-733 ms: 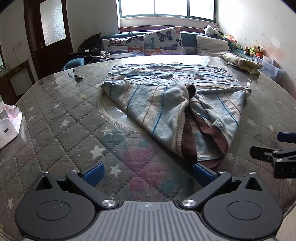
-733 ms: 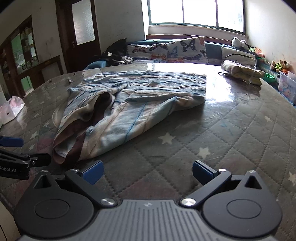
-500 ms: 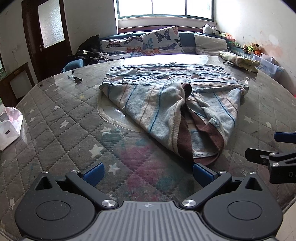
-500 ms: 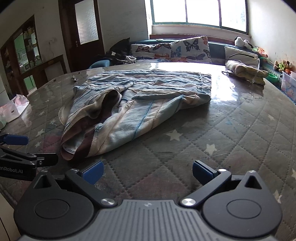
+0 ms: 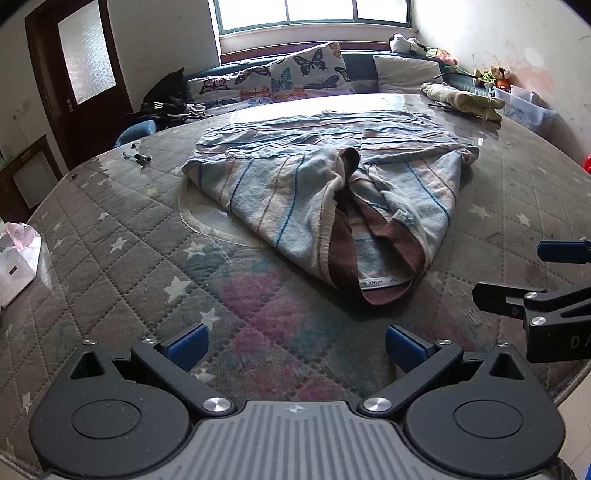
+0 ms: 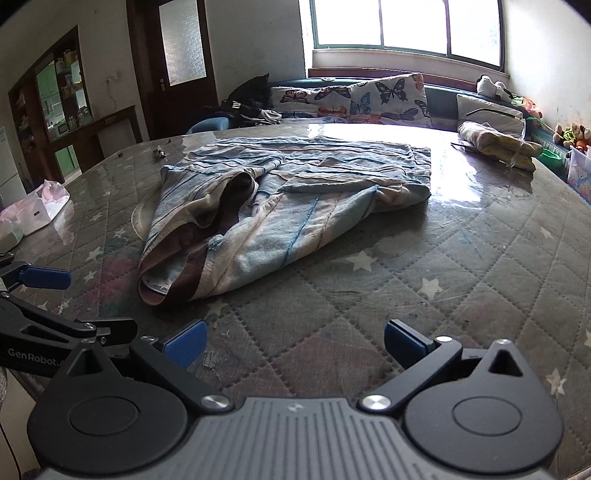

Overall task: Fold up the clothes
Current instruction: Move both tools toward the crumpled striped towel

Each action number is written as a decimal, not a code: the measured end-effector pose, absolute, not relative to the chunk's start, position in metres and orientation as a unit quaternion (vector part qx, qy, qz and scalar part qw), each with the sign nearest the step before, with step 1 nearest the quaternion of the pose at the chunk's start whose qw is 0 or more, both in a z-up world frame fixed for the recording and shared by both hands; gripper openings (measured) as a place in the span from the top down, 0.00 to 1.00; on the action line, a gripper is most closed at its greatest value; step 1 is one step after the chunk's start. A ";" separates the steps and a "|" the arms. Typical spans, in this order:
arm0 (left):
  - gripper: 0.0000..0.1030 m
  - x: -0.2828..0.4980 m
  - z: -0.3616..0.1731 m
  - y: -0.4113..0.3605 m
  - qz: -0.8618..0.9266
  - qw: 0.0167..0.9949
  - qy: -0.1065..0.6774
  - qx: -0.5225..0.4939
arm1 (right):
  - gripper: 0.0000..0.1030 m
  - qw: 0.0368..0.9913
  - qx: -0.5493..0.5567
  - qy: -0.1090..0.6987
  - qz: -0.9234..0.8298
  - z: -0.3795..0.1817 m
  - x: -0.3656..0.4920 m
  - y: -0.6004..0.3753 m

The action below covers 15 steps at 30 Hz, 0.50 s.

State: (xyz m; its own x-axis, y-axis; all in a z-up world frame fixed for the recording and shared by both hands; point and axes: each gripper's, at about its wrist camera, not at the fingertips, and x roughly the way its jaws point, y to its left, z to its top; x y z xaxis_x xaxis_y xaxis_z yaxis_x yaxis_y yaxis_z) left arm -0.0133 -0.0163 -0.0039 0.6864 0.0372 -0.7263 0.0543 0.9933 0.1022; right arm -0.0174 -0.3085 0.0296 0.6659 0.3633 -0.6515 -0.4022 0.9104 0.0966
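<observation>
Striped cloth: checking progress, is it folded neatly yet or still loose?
Still loose: the striped cloth lies rumpled on the table, brown hem bunched.

Daylight enters from the window [image 5: 317, 14] at top centre, overexposed in both views. Strong glare on the glossy worktop [image 6: 369, 131] beneath it. Foreground dim, shadows soft. Focus sharp; heavy fisheye bending and dark vignetting at the corners.

Garment label [image 5: 380, 282] print — too small
</observation>
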 end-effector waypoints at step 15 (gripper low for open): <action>0.00 -0.016 -0.005 -0.022 -0.006 0.915 0.398 0.066 | 0.00 0.912 -0.034 0.350 0.212 0.031 -0.020 -0.306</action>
